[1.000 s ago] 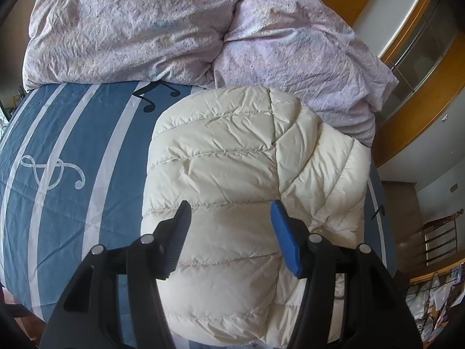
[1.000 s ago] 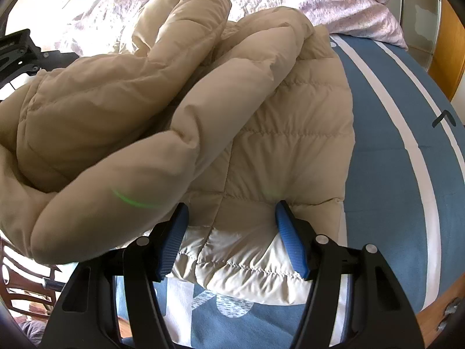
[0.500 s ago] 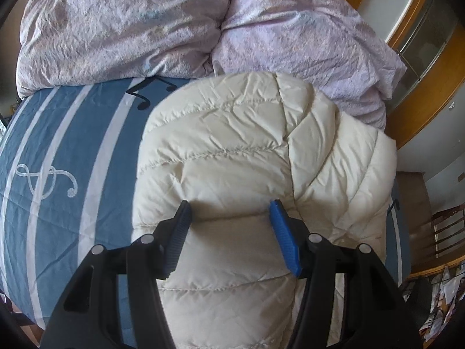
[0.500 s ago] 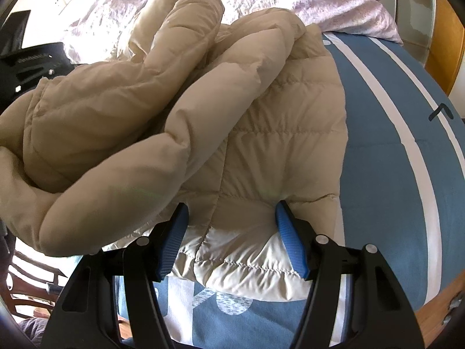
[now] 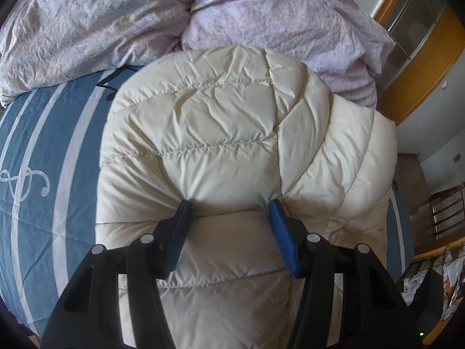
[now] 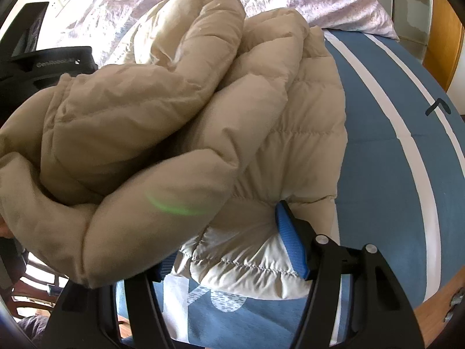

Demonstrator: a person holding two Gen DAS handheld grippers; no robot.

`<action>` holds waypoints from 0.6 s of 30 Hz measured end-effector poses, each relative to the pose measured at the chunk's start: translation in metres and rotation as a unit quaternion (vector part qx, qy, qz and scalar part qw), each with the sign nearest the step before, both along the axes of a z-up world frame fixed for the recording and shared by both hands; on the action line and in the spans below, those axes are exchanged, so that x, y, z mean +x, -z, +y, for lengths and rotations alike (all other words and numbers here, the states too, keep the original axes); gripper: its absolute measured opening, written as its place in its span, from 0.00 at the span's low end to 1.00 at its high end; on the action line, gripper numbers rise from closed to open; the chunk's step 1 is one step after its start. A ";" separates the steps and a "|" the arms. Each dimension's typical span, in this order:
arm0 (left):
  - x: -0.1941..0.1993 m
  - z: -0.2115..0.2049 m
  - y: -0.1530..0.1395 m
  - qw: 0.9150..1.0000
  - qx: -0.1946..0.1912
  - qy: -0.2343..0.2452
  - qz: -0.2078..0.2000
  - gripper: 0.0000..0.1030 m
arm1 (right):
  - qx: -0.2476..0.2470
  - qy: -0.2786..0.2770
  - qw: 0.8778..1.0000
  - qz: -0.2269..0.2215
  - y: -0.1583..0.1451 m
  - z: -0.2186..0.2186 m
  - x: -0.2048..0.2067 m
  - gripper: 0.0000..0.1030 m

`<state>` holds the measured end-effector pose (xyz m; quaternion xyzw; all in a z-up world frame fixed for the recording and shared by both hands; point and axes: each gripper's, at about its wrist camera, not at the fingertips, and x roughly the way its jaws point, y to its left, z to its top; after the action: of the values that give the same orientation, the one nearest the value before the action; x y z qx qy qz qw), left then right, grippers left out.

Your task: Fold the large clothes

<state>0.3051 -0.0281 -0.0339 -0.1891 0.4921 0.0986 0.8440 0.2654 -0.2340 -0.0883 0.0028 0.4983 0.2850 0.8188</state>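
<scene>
A cream quilted puffer jacket (image 5: 221,133) lies bunched on the blue striped bedspread (image 5: 43,151). My left gripper (image 5: 229,206) is open, its fingertips pressed into the jacket's top so the fabric dents between them. In the right wrist view the jacket (image 6: 290,133) is folded over itself, with a thick fold hanging at the left over my left finger. My right gripper (image 6: 223,232) is open, with the jacket's lower edge between its fingers. The left gripper's black body (image 6: 43,67) shows behind the jacket.
A crumpled lilac duvet (image 5: 116,20) is piled at the head of the bed. Wooden wardrobe doors (image 5: 421,58) stand at the right. The bed's wooden edge (image 6: 441,296) is close on the right, and a chair (image 5: 447,212) stands on the floor beyond.
My left gripper has moved forward and down onto the jacket, now pressing into it. The jacket's fold has shifted toward my right gripper and now hides its left finger.
</scene>
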 end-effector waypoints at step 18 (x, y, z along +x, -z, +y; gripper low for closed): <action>0.017 -0.037 0.029 0.999 0.001 0.038 0.023 0.55 | -0.014 0.046 0.999 0.003 0.000 -0.039 -0.007 0.62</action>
<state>0.3218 -0.0653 -0.0628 -0.1673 0.5182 0.0710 0.8357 0.2587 -0.2729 -0.0884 0.0152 0.5039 0.2405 0.8294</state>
